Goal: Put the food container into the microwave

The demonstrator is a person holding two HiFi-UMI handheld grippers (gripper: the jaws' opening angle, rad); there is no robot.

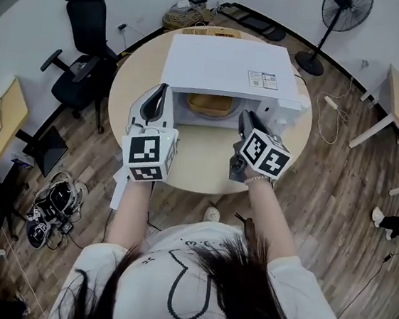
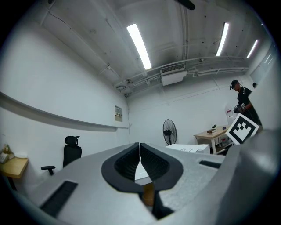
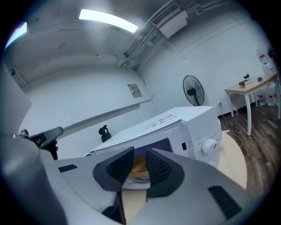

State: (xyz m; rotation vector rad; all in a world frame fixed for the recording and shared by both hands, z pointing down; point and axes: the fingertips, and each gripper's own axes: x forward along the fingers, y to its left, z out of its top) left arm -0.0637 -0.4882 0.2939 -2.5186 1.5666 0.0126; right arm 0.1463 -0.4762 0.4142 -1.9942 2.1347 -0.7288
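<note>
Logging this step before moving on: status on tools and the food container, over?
Left tool shut, empty. Right tool open, empty. Food container sits inside the microwave. Door looks open, nothing in the way.

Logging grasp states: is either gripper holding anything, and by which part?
Nothing is held. The left gripper is shut and empty, the right gripper open and empty; the food container sits inside the microwave.

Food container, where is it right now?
In the head view, the food container sits inside the white microwave, which stands on the round table in front of the person.
</note>
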